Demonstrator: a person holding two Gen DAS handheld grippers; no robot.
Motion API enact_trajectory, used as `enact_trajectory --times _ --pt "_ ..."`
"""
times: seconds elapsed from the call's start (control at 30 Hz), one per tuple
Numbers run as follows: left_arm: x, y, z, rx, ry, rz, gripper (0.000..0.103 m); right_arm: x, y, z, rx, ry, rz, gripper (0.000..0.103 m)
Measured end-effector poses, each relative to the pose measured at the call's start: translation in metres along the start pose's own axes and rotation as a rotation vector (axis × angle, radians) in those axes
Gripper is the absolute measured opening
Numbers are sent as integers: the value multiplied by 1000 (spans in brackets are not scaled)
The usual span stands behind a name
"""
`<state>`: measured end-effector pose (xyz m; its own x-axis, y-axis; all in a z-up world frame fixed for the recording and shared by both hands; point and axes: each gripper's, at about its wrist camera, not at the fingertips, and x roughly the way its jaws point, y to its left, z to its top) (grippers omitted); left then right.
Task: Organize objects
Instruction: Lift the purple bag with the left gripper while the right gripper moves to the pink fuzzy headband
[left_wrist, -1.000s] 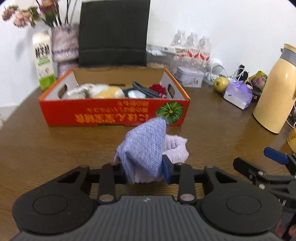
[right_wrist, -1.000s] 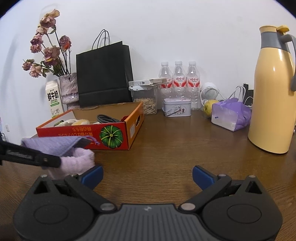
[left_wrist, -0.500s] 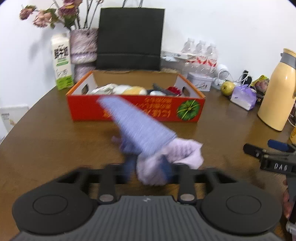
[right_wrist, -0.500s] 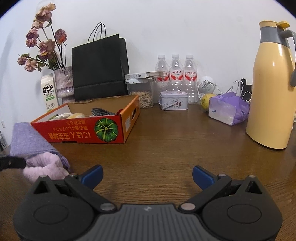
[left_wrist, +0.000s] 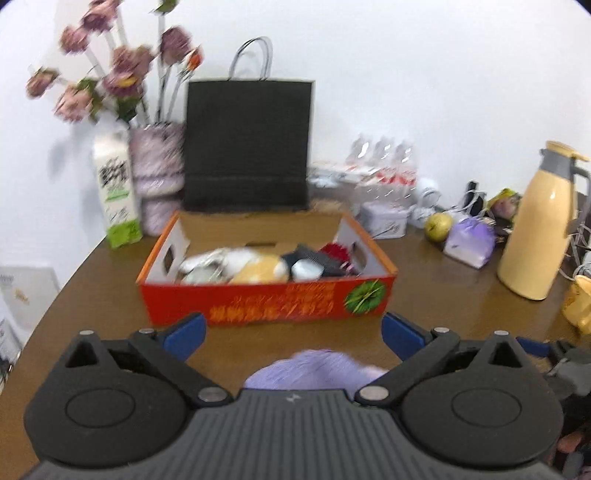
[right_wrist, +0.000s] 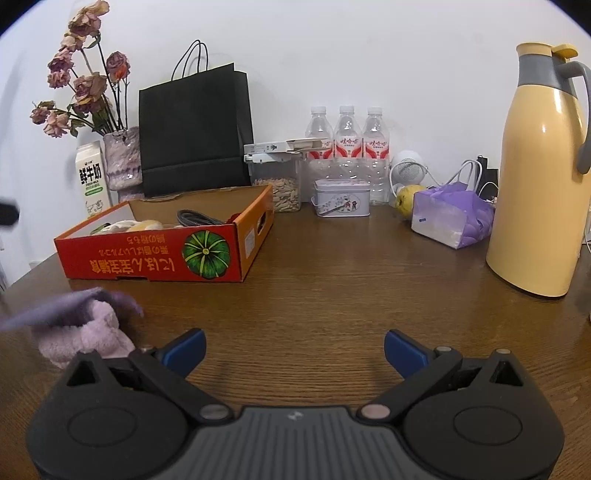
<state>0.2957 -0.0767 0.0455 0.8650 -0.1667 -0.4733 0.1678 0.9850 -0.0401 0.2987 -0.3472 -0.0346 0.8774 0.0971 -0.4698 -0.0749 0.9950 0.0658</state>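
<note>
A purple cloth (right_wrist: 81, 325) bundled with a pale pink fluffy piece lies on the wooden table (right_wrist: 332, 295) in front of the orange cardboard box (right_wrist: 147, 258); its upper fold is blurred. In the left wrist view the cloth (left_wrist: 314, 373) shows low between the arms of my left gripper (left_wrist: 291, 332). That gripper's jaws are opening wide and the blue pads touch nothing. The box (left_wrist: 266, 306) holds several items. My right gripper (right_wrist: 294, 347) stands open over bare table, to the right of the cloth.
Against the wall stand a black paper bag (right_wrist: 192, 133), a vase of dried flowers (right_wrist: 122, 158), a milk carton (right_wrist: 90, 177), three water bottles (right_wrist: 347, 147) and a small tin (right_wrist: 341, 199). A purple tissue pack (right_wrist: 450, 218) and a tall yellow thermos (right_wrist: 539, 173) are at the right.
My left gripper went from shut on the purple cloth to wide open, and lifted and drew back. The cloth dropped onto the table. The right gripper stayed put.
</note>
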Motion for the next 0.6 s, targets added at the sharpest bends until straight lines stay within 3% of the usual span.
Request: enact_trajectory --times 0.13,0.27,0.47,0.6 --pt "22 -19 7 40 105 17 103 0 1 0 -5 2 7 103" --pt "59 -25 -5 -16 248 58 103 -1 0 1 -3 -5 15 103" --pt "95 4 -29 -236 417 66 103 -4 -1 1 4 -13 37 103" --pt "98 23 -44 -396 425 24 100 -4 -2 2 12 -18 47 103"
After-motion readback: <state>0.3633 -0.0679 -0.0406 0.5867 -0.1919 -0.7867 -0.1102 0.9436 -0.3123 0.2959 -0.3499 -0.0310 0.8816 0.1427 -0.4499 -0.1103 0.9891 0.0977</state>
